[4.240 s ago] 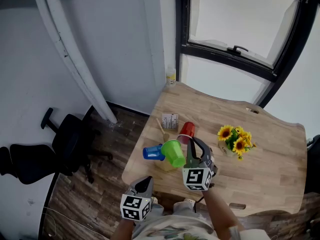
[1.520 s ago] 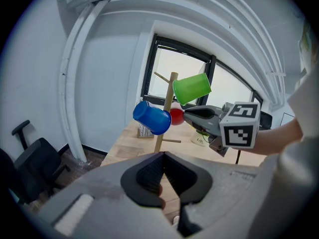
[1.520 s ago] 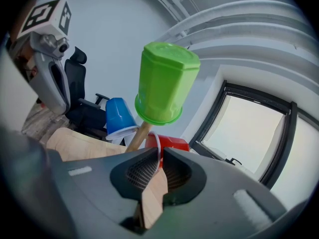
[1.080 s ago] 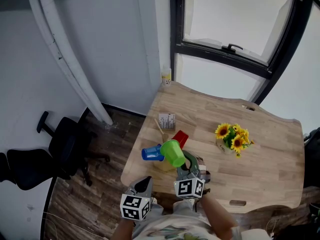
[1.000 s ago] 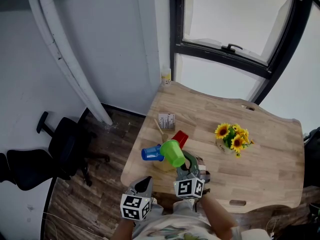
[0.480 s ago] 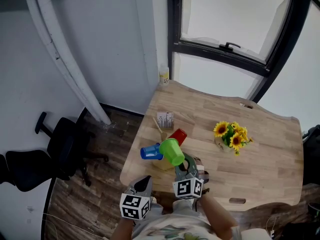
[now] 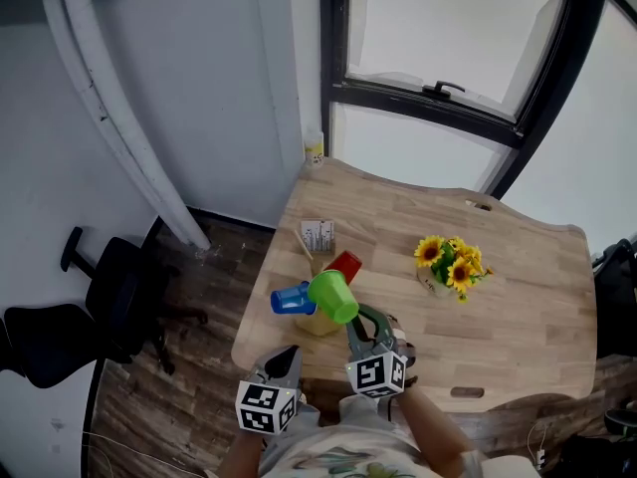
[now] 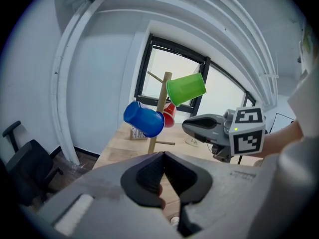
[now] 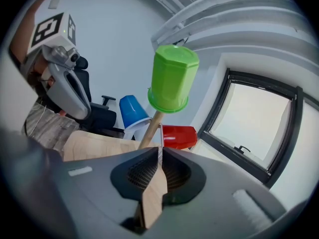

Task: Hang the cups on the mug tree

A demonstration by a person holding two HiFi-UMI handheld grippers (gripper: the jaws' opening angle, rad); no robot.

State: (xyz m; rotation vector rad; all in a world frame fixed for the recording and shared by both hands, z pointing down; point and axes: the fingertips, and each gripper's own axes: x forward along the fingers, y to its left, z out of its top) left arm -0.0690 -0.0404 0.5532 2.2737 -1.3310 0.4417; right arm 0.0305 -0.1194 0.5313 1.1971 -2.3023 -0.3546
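Note:
A wooden mug tree point(image 7: 317, 319) stands near the table's front left corner. Three cups hang on it: a blue cup point(image 7: 290, 299) on the left, a green cup point(image 7: 333, 297) on top and a red cup point(image 7: 345, 265) on the far side. In the left gripper view the green cup point(image 8: 186, 87), blue cup point(image 8: 143, 119) and red cup point(image 8: 169, 114) hang round the pole point(image 8: 162, 108). My right gripper point(image 7: 362, 319) sits just right of the tree, shut and empty. My left gripper point(image 7: 288, 355) hovers off the table's near edge, shut on nothing. From the right gripper point(image 9: 159, 151) the green cup point(image 9: 170, 78) is straight ahead.
A pot of sunflowers point(image 7: 448, 267) stands mid-table. A small card holder point(image 7: 317, 235) sits behind the tree and a little bottle point(image 7: 314, 152) at the far corner. An office chair point(image 7: 100, 297) is on the floor to the left. The table edge point(image 7: 299, 364) lies between the grippers.
The red cup, earlier at the right gripper's tips, now hangs on the tree. The right gripper has drawn back toward the near edge. The left gripper has stayed put.

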